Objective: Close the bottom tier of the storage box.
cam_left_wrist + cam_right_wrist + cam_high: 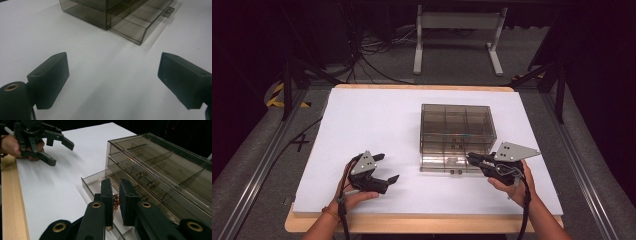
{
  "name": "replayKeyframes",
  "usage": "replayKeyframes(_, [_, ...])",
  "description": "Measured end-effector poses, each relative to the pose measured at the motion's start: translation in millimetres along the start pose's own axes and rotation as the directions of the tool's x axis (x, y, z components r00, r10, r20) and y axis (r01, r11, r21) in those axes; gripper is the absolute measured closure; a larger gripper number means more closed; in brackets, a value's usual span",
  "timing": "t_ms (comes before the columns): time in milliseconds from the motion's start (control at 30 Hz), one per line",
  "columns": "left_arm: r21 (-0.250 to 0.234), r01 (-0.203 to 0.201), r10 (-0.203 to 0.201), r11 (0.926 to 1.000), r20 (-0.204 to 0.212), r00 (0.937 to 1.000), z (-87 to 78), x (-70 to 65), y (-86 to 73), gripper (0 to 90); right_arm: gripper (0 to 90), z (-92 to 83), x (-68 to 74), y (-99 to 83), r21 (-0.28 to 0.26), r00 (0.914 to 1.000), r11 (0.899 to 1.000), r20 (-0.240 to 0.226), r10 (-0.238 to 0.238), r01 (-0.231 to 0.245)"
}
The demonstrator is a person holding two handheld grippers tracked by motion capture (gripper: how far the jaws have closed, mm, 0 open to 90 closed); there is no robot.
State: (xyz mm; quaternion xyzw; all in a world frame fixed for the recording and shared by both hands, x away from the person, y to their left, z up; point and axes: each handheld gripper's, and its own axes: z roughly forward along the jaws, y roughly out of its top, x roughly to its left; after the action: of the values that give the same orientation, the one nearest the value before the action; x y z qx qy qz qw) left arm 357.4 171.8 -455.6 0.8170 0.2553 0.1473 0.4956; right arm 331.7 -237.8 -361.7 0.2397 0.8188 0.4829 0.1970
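While the left hand-held gripper (383, 167) rests on the white sheet (377, 120) near the front of the bench (422, 224), its jaws stand wide apart with nothing between them. In the left gripper view the two black jaws frame bare white sheet, and the box sits farther off.

The right hand-held gripper (470, 158) reaches into the open bottom drawer (444, 164) of a clear, smoky plastic box (456, 131). The box stands on the white sheet, right of the middle of the bench. Its bottom drawer is pulled out toward the person.

In the right gripper view the jaws of the right hand-held gripper (115, 201) are nearly shut, with just a thin gap. A small reddish thing (115, 202) sits between them, low in the drawer. It is too small to tell what it is, or if the pads really press on it.

The two hand-held grippers are well apart.
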Motion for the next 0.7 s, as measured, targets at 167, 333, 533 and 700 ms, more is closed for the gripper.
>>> replayKeyframes(167, [0.006,-0.016,0.016,0.9998,-0.005,0.9999,0.2,-1.6,0.2,10.7,82.7,7.7,-2.3,5.4,0.017,0.9999,1.000,0.002,-0.016,0.016])
replayKeyframes(333, [0.010,-0.020,0.020,0.9998,-0.002,0.9998,0.6,-1.5,0.4,10.7,82.7,16.1,-5.1,10.0,0.011,0.9999,1.000,0.003,-0.013,0.013])
replayKeyframes(533, [0.014,-0.021,0.021,0.9997,0.001,0.9998,1.2,-1.9,0.5,10.7,82.7,26.0,-8.6,12.4,0.016,0.9999,1.000,0.004,-0.010,0.010])
replayKeyframes(700, [0.011,-0.022,0.022,0.9997,-0.006,0.9997,0.8,-2.1,0.4,10.7,82.7,33.3,-14.3,10.6,0.020,1.0000,1.000,0.003,0.008,-0.008])
